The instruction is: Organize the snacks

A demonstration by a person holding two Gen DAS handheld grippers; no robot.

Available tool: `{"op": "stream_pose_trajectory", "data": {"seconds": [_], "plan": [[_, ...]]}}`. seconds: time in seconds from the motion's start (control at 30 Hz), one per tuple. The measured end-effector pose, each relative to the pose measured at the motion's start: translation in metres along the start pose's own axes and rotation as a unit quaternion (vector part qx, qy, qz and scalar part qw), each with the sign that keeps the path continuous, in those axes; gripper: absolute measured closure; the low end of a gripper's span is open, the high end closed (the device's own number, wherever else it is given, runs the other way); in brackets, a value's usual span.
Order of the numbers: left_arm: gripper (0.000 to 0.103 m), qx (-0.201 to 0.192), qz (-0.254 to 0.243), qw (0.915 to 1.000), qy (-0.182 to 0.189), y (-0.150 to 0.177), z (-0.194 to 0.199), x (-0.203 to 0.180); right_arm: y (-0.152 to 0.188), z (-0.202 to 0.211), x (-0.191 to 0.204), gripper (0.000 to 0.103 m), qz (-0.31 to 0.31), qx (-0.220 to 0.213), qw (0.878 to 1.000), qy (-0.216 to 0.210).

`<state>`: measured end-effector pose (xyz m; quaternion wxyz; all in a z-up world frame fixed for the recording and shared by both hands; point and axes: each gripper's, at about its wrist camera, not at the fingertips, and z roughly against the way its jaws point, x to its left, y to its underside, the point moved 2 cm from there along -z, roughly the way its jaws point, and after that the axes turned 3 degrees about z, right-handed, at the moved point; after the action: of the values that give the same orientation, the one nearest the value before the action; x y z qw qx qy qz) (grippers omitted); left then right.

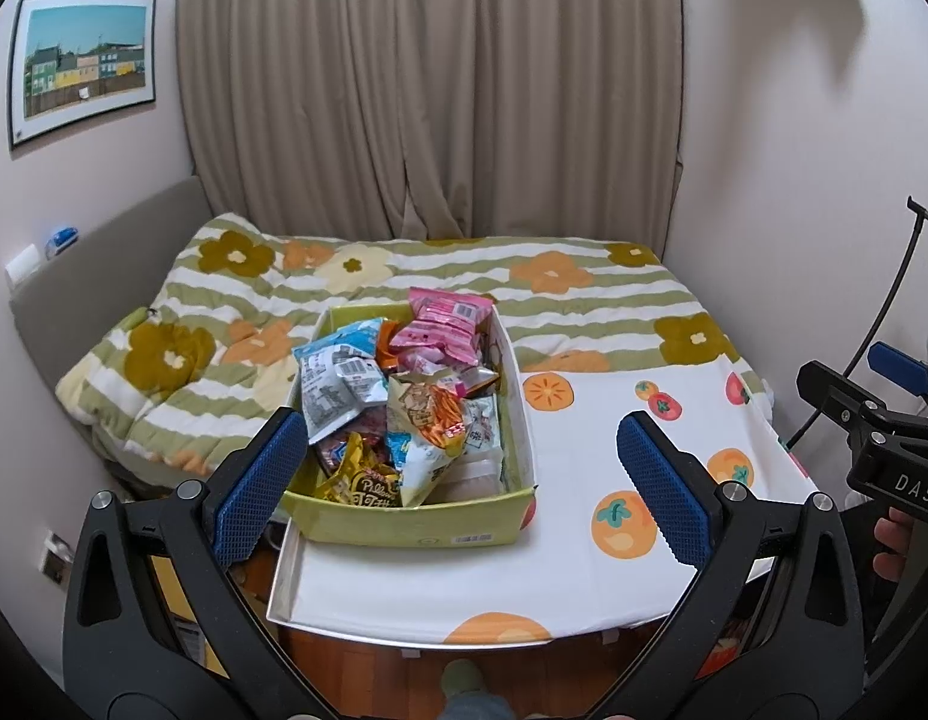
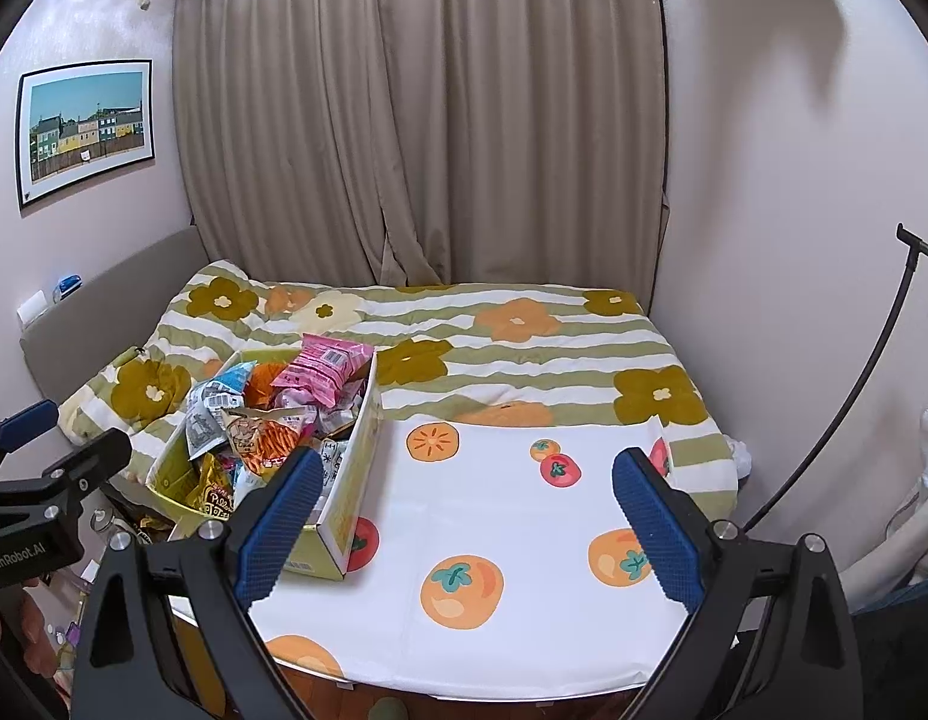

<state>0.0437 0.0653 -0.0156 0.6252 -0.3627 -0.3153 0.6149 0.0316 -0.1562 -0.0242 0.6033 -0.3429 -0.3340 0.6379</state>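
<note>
A yellow-green cardboard box (image 1: 416, 525) (image 2: 344, 516) sits at the left of a white cloth-covered table (image 1: 523, 576) (image 2: 499, 516). It is heaped with snack packets: pink ones (image 1: 446, 324) (image 2: 326, 369) at the far end, silver and blue ones (image 1: 338, 378), an orange-striped one (image 1: 431, 414) (image 2: 266, 441) and a yellow one (image 1: 362, 483) at the near end. My left gripper (image 1: 464, 480) hangs open in front of the box, nothing between its blue pads. My right gripper (image 2: 466, 516) stands open over the bare cloth to the right of the box, also empty.
The cloth is printed with orange and red fruit (image 2: 461, 591). Behind the table lies a bed with a green-striped flowered quilt (image 1: 583, 300), a beige curtain (image 1: 428, 90) and a framed picture (image 1: 83, 63). A black curved stand (image 2: 847, 408) rises at the right.
</note>
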Motion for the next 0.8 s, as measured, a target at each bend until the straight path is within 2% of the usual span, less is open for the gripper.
{"op": "stream_pose_trajectory", "data": {"seconds": [0.8], "plan": [[0.0,-0.001,0.0,1.0,-0.002,-0.0004,0.0001,0.0005,-0.0017,0.0008,-0.0029,0.007,-0.001,-0.003,1.0,0.002]]}}
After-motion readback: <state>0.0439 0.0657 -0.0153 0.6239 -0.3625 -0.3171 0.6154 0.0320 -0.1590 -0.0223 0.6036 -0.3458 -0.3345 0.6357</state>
